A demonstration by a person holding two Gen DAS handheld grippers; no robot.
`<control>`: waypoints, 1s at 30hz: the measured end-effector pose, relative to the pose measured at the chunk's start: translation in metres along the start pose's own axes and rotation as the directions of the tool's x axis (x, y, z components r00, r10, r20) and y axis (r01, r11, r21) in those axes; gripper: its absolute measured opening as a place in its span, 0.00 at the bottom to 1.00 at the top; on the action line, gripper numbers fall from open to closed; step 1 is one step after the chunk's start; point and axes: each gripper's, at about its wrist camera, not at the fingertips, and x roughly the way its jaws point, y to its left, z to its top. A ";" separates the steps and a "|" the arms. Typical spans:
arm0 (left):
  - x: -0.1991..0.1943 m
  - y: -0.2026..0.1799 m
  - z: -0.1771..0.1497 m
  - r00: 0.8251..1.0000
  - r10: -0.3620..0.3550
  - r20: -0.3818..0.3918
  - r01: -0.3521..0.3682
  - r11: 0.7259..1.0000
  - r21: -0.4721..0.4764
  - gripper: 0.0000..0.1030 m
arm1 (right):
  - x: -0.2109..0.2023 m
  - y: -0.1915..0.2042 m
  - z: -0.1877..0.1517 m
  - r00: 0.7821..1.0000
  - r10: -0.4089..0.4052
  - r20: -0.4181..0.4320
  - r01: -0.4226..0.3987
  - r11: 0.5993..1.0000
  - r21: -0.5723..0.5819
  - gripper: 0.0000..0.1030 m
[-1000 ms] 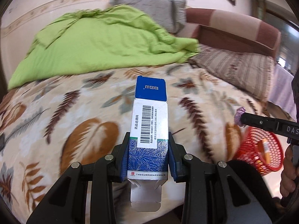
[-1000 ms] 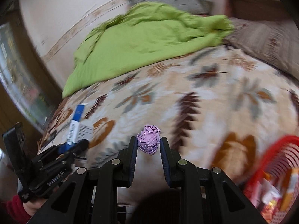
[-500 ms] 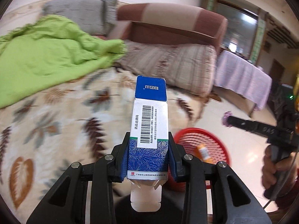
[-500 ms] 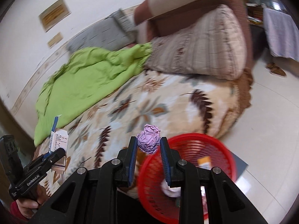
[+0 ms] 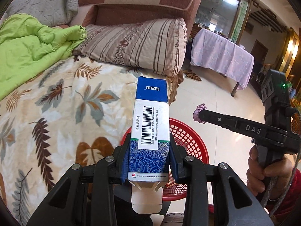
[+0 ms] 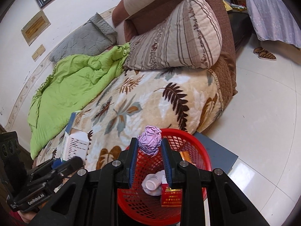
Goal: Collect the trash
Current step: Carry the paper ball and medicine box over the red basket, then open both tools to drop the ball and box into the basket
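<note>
Both hands have swung off the bed and now the bin is right under the tools! On the left, the left gripper (image 5: 149, 162) stays clamped on the blue-and-white medicine box (image 5: 150, 130), jaws pressed to its lower sides, top flap open out front. A second ago only the leaf-print blanket (image 5: 56, 113) lay beyond it; now the red basket (image 5: 190, 143) sits just beyond and below the fingers. Over to the right, the right gripper (image 6: 150, 162) keeps its pinch on the crumpled purple foil ball (image 6: 150, 142), held between the pad tips. The basket's rim (image 6: 188, 135) has slid directly beneath it, with a small white bottle (image 6: 151, 184) and a red packet (image 6: 171, 195) already inside. By my read, that's drop position for the ball; the box looks close behind.
</note>
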 end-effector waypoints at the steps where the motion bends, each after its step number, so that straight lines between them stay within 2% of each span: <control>1: 0.002 0.000 -0.001 1.000 0.001 -0.005 -0.001 1.000 0.000 0.33 | 0.002 -0.002 0.000 1.000 -0.001 -0.003 0.001 1.000 0.003 0.26; 10: 0.031 -0.005 -0.007 0.998 0.014 -0.064 -0.012 1.000 0.018 0.33 | 0.015 -0.015 -0.007 0.999 -0.013 -0.040 0.014 1.000 0.011 0.27; 23: 0.048 -0.009 -0.008 0.995 0.007 -0.103 -0.003 0.999 0.036 0.32 | 0.027 -0.025 -0.010 0.997 -0.025 -0.079 0.028 0.999 0.036 0.28; 27: 0.048 -0.010 -0.008 0.995 0.006 -0.103 -0.003 0.999 0.035 0.33 | 0.028 -0.026 -0.010 0.996 -0.030 -0.088 0.034 0.999 0.043 0.31; 30: 0.047 -0.010 -0.008 0.995 0.009 -0.099 -0.006 0.999 0.036 0.37 | 0.027 -0.026 -0.010 0.996 -0.036 -0.085 0.040 0.998 0.046 0.36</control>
